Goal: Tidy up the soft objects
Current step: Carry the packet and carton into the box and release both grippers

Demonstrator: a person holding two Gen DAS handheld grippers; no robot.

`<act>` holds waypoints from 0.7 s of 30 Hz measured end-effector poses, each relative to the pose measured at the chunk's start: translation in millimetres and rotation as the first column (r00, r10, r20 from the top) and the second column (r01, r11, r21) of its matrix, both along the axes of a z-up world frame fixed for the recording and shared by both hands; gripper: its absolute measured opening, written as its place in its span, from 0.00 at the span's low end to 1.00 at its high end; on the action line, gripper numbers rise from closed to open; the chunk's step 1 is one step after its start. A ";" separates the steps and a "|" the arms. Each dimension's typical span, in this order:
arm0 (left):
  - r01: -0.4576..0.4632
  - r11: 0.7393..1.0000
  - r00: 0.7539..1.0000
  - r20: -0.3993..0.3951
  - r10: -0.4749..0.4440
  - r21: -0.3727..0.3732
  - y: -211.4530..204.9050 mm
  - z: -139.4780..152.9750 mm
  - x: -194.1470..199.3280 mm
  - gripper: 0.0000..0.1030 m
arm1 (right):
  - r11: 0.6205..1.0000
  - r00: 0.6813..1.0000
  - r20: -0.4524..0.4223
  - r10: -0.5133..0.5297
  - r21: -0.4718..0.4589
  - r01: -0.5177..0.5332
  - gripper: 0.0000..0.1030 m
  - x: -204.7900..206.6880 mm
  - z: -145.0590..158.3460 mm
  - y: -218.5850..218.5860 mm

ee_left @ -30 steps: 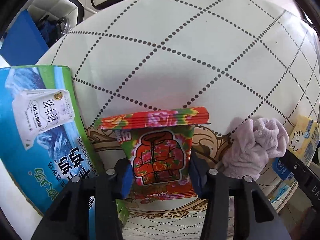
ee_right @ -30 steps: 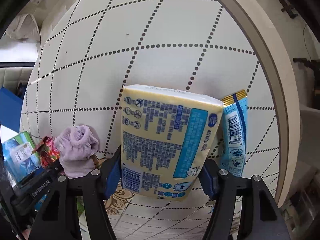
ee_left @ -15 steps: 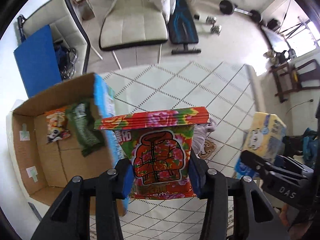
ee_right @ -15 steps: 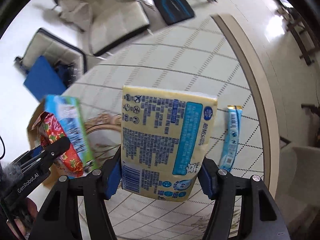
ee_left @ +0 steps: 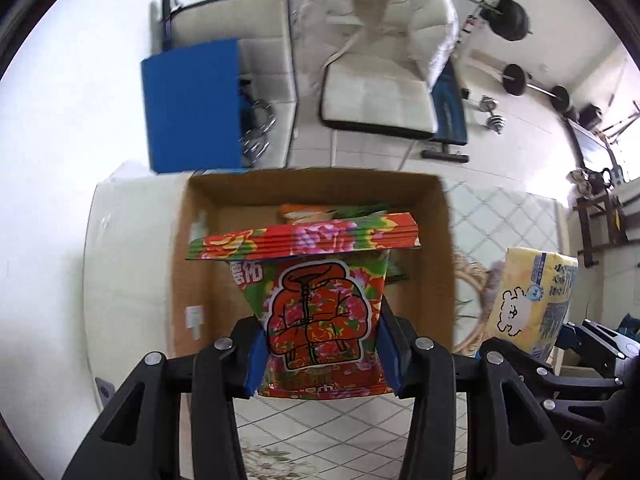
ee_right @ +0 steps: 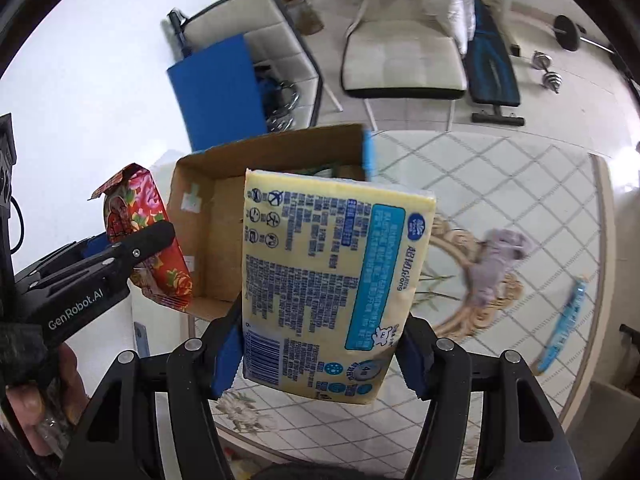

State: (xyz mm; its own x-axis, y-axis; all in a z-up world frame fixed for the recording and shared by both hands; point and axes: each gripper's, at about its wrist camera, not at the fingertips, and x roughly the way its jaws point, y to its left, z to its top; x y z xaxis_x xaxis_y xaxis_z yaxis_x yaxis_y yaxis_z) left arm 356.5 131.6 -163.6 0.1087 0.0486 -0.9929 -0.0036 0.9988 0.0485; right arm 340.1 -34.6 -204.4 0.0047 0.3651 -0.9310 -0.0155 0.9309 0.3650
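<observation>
My left gripper (ee_left: 320, 354) is shut on a red floral snack bag (ee_left: 316, 300) and holds it above the open cardboard box (ee_left: 200, 240). The bag and left gripper also show in the right wrist view (ee_right: 136, 236). My right gripper (ee_right: 320, 356) is shut on a yellow tissue pack (ee_right: 332, 276), raised above the table beside the box (ee_right: 208, 208). The pack shows in the left wrist view (ee_left: 532, 300) at the right. A lilac cloth (ee_right: 496, 260) and a blue sachet (ee_right: 564, 324) lie on the table.
The box holds an orange packet (ee_left: 300, 212) and a green packet (ee_left: 360, 212) at its far end. The round table (ee_right: 520, 184) has a dotted diamond cloth. A white chair (ee_left: 380, 80), a blue board (ee_left: 192, 104) and weights stand on the floor beyond.
Both grippers have risen high above the table with their loads. The left one has swung over the open box; the cloth and sachet stay on the table.
</observation>
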 end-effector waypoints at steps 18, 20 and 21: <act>0.007 0.999 0.965 -0.261 0.003 0.037 77.7 -151.7 75.9 0.42 | 0.987 0.975 -0.209 0.075 -0.124 -0.103 0.66 26.7 -158.6 130.5; 0.018 0.999 0.960 -0.279 -0.006 0.040 77.1 -159.7 80.5 0.42 | 0.986 0.974 -0.215 0.070 -0.130 -0.100 0.66 26.1 -166.8 131.6; 0.016 0.999 0.958 -0.285 -0.007 0.031 77.3 -163.3 83.1 0.42 | 0.986 0.974 -0.214 0.068 -0.134 -0.098 0.66 25.2 -168.2 132.8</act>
State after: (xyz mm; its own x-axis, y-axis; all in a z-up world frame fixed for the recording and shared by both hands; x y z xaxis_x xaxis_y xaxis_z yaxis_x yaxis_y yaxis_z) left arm 439.6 208.9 -326.9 -0.1778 0.0821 -0.9806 0.0266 0.9965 0.0786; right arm 365.3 98.1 -372.5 -0.2196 0.2189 -0.9507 -0.0325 0.9723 0.2313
